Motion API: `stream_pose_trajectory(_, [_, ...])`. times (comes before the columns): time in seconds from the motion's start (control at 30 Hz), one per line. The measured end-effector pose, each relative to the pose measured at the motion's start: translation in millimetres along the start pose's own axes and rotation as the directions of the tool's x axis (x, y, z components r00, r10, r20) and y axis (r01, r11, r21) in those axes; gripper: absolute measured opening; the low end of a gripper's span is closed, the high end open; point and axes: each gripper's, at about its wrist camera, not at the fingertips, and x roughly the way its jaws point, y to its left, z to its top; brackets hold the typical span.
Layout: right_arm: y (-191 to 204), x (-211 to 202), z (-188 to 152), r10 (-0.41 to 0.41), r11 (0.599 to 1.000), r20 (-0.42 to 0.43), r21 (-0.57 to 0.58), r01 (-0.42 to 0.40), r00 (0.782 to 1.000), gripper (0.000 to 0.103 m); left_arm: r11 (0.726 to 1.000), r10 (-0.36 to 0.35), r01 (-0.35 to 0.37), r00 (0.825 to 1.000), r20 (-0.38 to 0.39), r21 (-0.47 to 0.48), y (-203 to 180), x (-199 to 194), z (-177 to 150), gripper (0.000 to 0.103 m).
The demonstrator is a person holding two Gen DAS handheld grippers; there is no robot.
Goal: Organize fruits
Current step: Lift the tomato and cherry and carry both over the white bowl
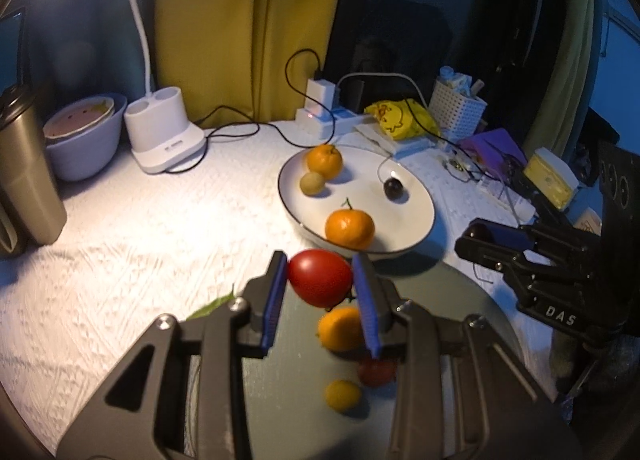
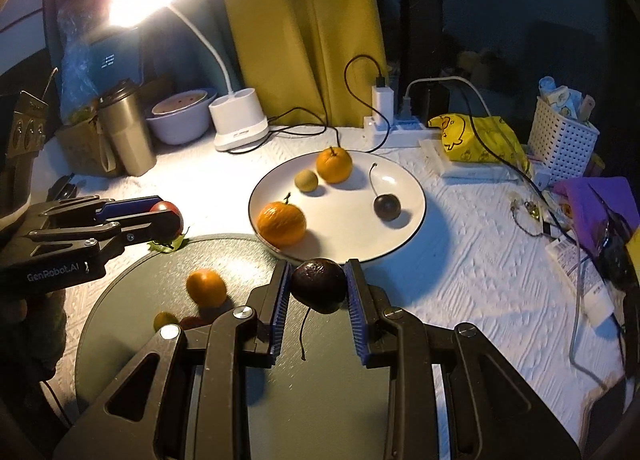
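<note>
The left gripper [image 1: 320, 280] clamps a smooth red tomato [image 1: 319, 277] between its blue pads, held above the far edge of the round dark green tray [image 1: 288, 388]. The right gripper [image 2: 318, 286] pinches a dark purple cherry [image 2: 318, 284] (its thin stem dangles below) over the same tray's far edge. Beyond both sits the shallow white plate [image 2: 404, 236], holding two orange tangerines, a small green-yellow fruit and another dark cherry. A small orange citrus [image 2: 206, 287] rests on the tray, left of the right gripper.
</note>
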Motion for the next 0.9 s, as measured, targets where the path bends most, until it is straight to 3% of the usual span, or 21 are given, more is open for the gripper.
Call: stream_pose_trajectory(0.9, [-28, 57, 35, 0.019, 1.000, 0.003, 0.009, -0.019, 1.000, 0.030, 1.000, -0.023, 0.024, 1.000, -0.005, 0.017, 2, 60, 44, 0.035])
